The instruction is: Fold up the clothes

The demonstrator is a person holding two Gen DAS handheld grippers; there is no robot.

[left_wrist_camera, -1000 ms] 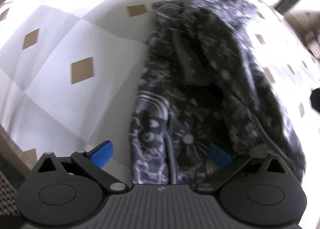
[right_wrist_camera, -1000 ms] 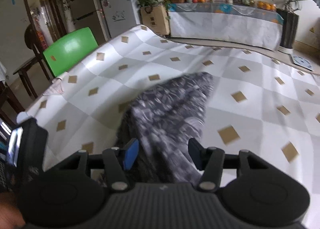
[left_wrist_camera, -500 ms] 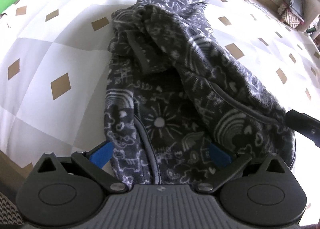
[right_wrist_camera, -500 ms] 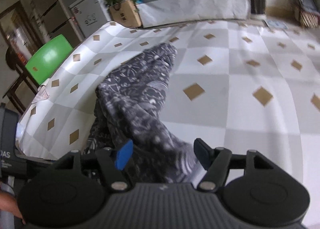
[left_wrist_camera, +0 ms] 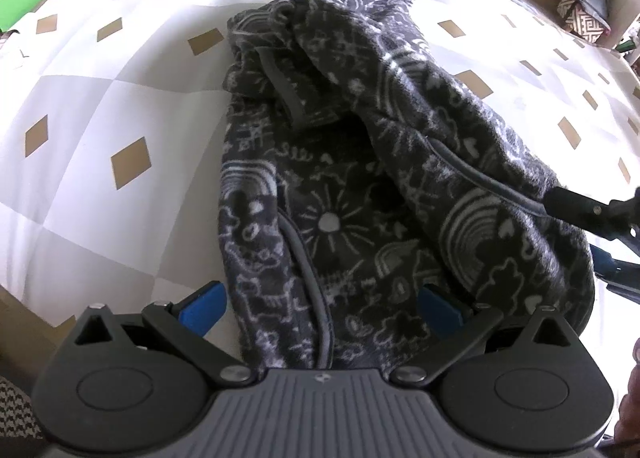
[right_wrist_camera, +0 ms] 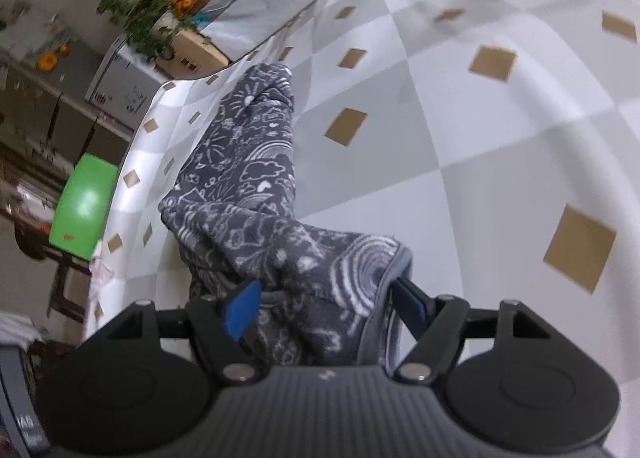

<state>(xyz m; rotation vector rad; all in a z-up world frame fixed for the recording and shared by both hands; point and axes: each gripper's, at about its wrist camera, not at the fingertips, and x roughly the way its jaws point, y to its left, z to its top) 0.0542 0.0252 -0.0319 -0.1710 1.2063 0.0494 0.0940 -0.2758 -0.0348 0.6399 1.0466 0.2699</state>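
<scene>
Since a sec ago my right gripper (right_wrist_camera: 324,308) dropped lower, jaws opening w/ fuzzy doodle-print fleece garment (left_wrist_camera: 360,161) between; left gripper (left_wrist_camera: 320,304) spread astride it on checkered tablecloth (left_wrist_camera: 100,105).

A checked tablecloth (left_wrist_camera: 100,105) covers the table, bearing a crumpled patterned garment (left_wrist_camera: 360,161).
</scene>
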